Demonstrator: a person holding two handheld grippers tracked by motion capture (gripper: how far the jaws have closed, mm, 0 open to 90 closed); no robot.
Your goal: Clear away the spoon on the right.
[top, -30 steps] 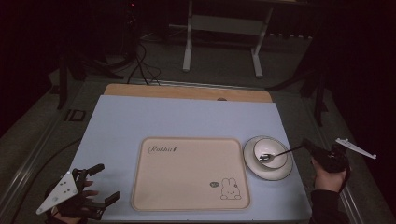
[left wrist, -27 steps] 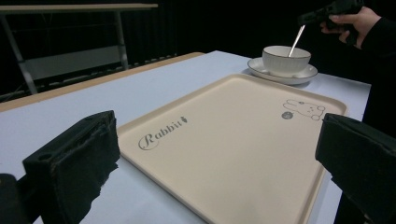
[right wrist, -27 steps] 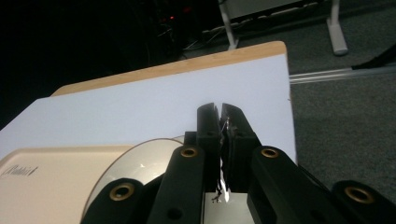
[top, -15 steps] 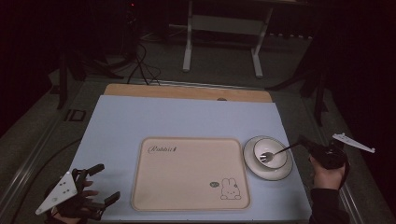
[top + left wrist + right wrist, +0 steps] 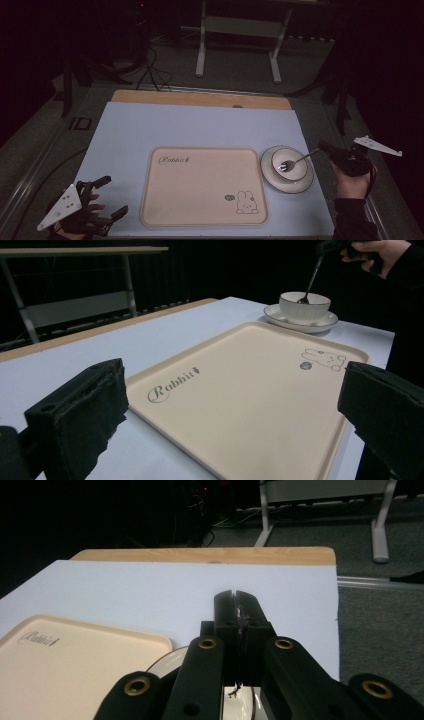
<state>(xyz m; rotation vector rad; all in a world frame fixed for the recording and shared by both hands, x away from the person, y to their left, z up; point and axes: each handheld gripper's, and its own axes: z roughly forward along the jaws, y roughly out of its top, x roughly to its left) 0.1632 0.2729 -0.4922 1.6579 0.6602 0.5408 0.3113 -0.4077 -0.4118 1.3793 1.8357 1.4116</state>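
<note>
- Since a second ago the right gripper [image 5: 326,148] has drawn back a little toward the table's right edge, and the fork [image 5: 295,161] it carries now reaches into the bowl [image 5: 285,165] at a lower slant; the left gripper [image 5: 107,197] has barely shifted.
- Right gripper: jaws clenched on the fork's thin handle, seen pressed together in the right gripper view [image 5: 235,605]; the tines rest inside the bowl, just ahead of and below the jaws.
- Left gripper: jaws spread wide with nothing between them, at the near left corner of the blue mat [image 5: 200,125]; its black pads [image 5: 80,415] frame the tray in the left gripper view.
- Bowl stands on a saucer [image 5: 287,182], directly in front of the right gripper and touching the tray's right edge.
- Beige tray [image 5: 205,185], printed "Rabbit" with a small rabbit drawing, lies between the two grippers, just ahead of the left one.
- Beyond both, a wooden strip [image 5: 200,98] borders the mat's far edge.
</note>
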